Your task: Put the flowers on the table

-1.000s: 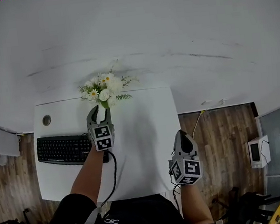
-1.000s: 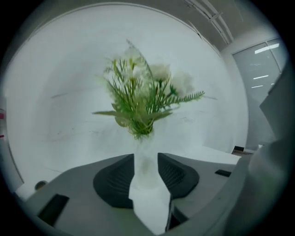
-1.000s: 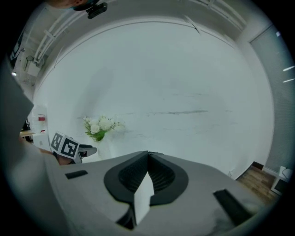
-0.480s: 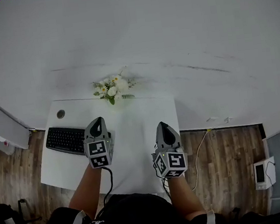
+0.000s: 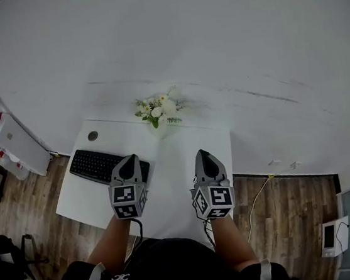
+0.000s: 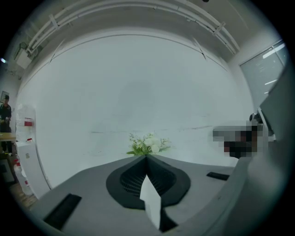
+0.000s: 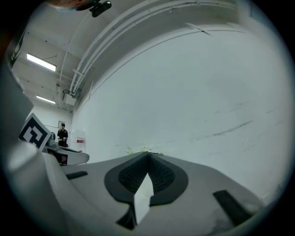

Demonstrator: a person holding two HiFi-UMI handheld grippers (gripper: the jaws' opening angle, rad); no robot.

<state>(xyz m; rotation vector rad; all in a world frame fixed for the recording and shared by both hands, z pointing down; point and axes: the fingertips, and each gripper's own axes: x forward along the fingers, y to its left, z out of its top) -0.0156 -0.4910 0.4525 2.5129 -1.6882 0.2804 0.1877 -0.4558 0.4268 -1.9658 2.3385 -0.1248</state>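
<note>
A bunch of white flowers with green leaves [image 5: 158, 110] lies at the far edge of the white table [image 5: 177, 161], against the wall. The flowers [image 6: 148, 144] also show straight ahead of the jaws in the left gripper view. My left gripper [image 5: 128, 161] is shut and holds nothing; it hovers over the near half of the table, well short of the flowers. My right gripper [image 5: 203, 156] is shut too, beside it to the right, with nothing in it. In the right gripper view only the tips of the flowers [image 7: 138, 149] peek over the jaws.
A black keyboard [image 5: 105, 167] lies on the table's left part, just left of my left gripper. A small round hole [image 5: 92, 136] sits in the far left corner. Wooden floor, a cable [image 5: 257, 189] and a white box [image 5: 14, 146] surround the table.
My left gripper has let go of the flowers, pulled back toward me and shut. The flowers stay at the table's far edge. The right gripper has come up level with the left one.
</note>
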